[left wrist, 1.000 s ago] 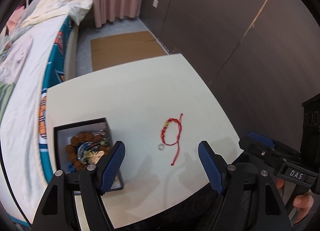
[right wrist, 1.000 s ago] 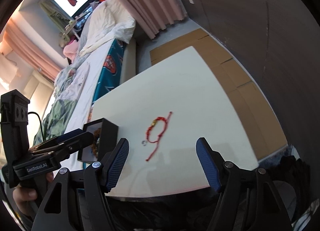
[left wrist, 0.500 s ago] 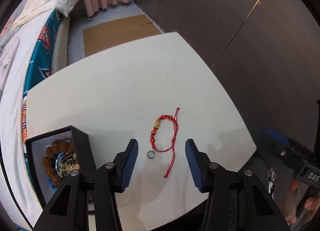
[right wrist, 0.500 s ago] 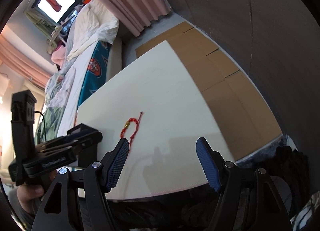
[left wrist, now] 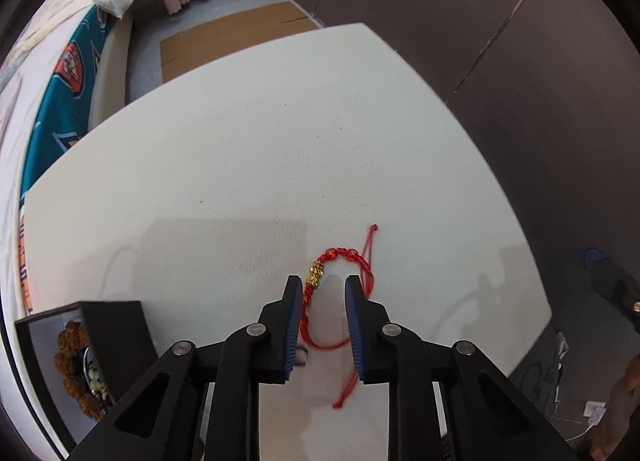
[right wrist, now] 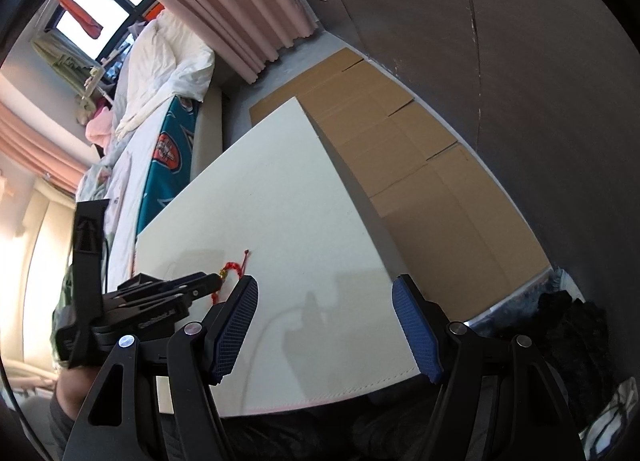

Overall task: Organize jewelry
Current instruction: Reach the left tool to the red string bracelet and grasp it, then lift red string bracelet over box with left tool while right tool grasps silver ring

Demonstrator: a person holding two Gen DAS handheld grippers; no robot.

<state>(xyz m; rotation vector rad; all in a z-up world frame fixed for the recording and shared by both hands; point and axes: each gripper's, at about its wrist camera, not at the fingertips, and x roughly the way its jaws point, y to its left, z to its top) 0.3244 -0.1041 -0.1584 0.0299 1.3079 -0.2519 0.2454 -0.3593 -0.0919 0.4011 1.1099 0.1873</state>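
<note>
A red cord bracelet (left wrist: 340, 261) with a gold charm lies on the white table (left wrist: 260, 165). My left gripper (left wrist: 322, 289) is low over it, its jaws narrowed but still apart, straddling the bracelet's loop. A small silver ring (left wrist: 302, 357) lies just beside the left finger. The black jewelry box (left wrist: 116, 337) at the lower left holds brown wooden beads (left wrist: 70, 357). In the right wrist view the bracelet (right wrist: 234, 267) shows beside the left gripper (right wrist: 216, 281). My right gripper (right wrist: 324, 293) is open and empty above the table's near right part.
A bed with a teal cover (left wrist: 68, 89) runs along the table's left side. Flattened cardboard (right wrist: 400, 149) lies on the floor beyond and right of the table. A dark wall (left wrist: 520, 61) is close on the right. Dark cloth (right wrist: 568, 325) lies below the table's near corner.
My left gripper has moved forward and down over the bracelet and its jaws have narrowed from wide open. My right gripper has drifted right, still open.
</note>
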